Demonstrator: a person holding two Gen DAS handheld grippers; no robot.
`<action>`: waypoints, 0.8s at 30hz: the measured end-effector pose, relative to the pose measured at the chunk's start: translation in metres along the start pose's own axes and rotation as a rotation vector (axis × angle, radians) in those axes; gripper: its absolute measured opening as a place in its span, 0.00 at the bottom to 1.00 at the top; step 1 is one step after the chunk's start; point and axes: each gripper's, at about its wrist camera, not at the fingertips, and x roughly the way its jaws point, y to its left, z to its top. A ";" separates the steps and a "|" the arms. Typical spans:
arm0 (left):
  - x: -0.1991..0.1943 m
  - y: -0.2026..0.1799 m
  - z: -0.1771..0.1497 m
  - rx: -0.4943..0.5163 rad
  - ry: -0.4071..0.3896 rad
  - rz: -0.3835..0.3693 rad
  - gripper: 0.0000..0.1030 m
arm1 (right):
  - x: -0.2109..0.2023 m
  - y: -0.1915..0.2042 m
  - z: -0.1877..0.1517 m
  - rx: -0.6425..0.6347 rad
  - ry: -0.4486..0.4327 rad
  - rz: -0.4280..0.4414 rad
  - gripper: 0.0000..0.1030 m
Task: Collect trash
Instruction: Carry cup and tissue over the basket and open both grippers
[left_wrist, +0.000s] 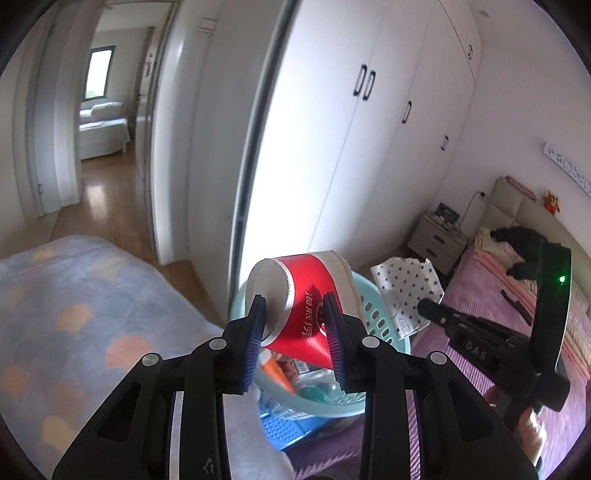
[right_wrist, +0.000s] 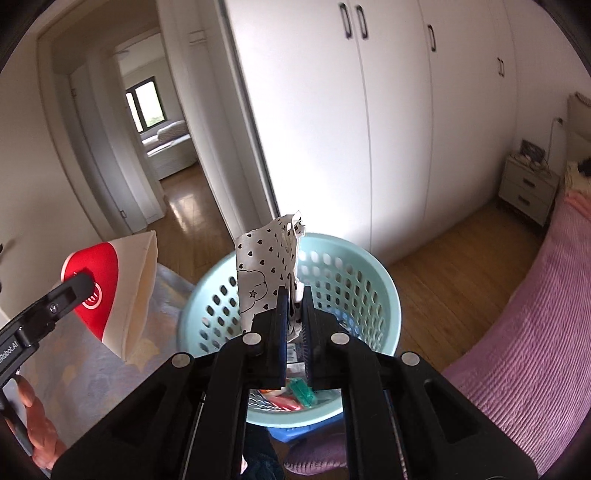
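Note:
My left gripper (left_wrist: 295, 321) is shut on a red and white paper cup (left_wrist: 306, 295), held tilted over the rim of a light blue perforated basket (left_wrist: 384, 325). The cup also shows in the right wrist view (right_wrist: 118, 288). My right gripper (right_wrist: 294, 317) is shut on a crumpled white wrapper with black hearts (right_wrist: 266, 269), held above the basket (right_wrist: 354, 280). The wrapper also shows in the left wrist view (left_wrist: 406, 291). Several bits of trash lie in the basket's bottom (right_wrist: 295, 395).
A purple bedspread (right_wrist: 535, 332) is on the right, and a blue patterned blanket (left_wrist: 74, 332) on the left. White wardrobe doors (right_wrist: 369, 110) stand behind the basket. A nightstand (right_wrist: 528, 192) sits by the bed. A doorway (right_wrist: 162, 147) opens onto wooden floor.

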 end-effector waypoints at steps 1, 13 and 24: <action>0.004 -0.003 0.000 0.002 0.007 -0.001 0.30 | 0.005 -0.004 -0.001 0.012 0.011 0.001 0.05; 0.056 -0.014 0.004 0.006 0.081 -0.001 0.30 | 0.036 -0.019 -0.006 0.058 0.080 0.009 0.31; 0.044 -0.010 -0.002 0.021 0.064 0.061 0.52 | 0.017 -0.019 -0.015 0.040 0.070 0.017 0.37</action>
